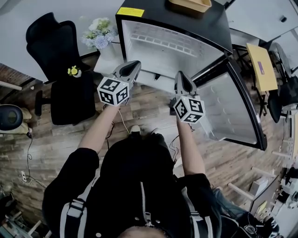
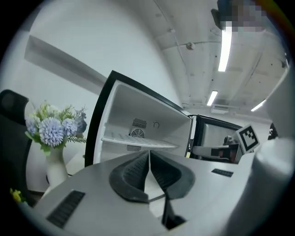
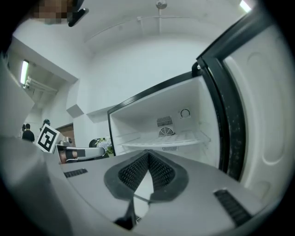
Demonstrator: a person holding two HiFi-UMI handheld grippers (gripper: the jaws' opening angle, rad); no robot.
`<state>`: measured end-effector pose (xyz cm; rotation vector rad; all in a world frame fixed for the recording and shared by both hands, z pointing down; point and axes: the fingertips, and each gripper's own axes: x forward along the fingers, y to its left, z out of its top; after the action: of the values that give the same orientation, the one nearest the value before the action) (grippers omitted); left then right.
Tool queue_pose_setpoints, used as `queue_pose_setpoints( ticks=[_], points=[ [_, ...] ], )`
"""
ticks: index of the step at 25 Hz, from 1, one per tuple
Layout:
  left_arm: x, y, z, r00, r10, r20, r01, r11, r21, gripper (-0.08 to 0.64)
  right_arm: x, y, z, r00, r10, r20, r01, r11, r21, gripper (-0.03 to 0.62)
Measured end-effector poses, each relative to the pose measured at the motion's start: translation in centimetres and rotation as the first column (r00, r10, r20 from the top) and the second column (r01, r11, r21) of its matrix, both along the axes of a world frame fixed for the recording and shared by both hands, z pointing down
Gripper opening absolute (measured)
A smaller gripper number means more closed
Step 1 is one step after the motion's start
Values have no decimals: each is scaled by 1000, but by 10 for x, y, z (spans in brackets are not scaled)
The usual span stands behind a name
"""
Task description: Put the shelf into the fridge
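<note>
Starting at your left, a black office chair (image 1: 60, 69) stands on the wood floor (image 1: 56, 139). Just right of it are pale blue flowers (image 1: 99, 33), whose vase is hard to separate from the white surface around it. Your left gripper (image 1: 132, 66) comes next, its fingers (image 2: 133, 173) pressed together with nothing between them, pointing at the open fridge (image 1: 212, 23).

The shelf (image 1: 160, 41) is already inside. It lies level across the white cavity from wall to wall, just under a round vent (image 2: 137, 133) in the back wall. Whatever lies below it is blocked by the gripper bodies in both gripper views.

Your right gripper (image 1: 182, 76) is likewise closed and empty, near the left one but apart. Further right the door (image 1: 233, 107) stands swung wide. A yellow tray (image 1: 190, 4) on top of the fridge is cut off by the picture's upper edge.
</note>
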<state>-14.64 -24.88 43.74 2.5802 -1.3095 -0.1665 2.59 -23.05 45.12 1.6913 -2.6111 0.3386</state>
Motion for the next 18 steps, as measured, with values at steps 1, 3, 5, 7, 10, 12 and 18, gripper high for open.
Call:
queue_pose_setpoints(
  ticks=[1, 3, 5, 7, 10, 12, 18],
  points=[
    [-1, 5, -1, 999, 2, 32, -3, 1000, 13, 32, 1, 6, -2, 1000, -3, -14, 3, 1000, 7, 5],
    [-5, 15, -5, 997, 5, 81, -8, 999, 39, 32, 5, 17, -4, 999, 0, -42, 1, 1000, 19, 5],
    [-8, 23, -7, 993, 6, 121, -14, 998, 63, 32, 13, 28, -3, 998, 9, -63, -8, 1000, 23, 5],
    [-12, 29, -9, 989, 2, 150, -14, 997, 80, 32, 20, 35, -1, 997, 23, -68, -22, 1000, 19, 5],
    [-20, 34, -10, 986, -15, 164, 0, 996, 94, 32, 27, 41, 0, 998, 43, -56, -43, 999, 8, 5],
    [-23, 36, -10, 986, -25, 165, 10, 995, 96, 32, 27, 42, 0, 997, 49, -51, -49, 999, 9, 5],
    [-26, 41, -6, 986, -34, 161, 20, 996, 90, 32, 20, 44, -1, 997, 46, -57, -45, 999, 21, 5]
  ],
)
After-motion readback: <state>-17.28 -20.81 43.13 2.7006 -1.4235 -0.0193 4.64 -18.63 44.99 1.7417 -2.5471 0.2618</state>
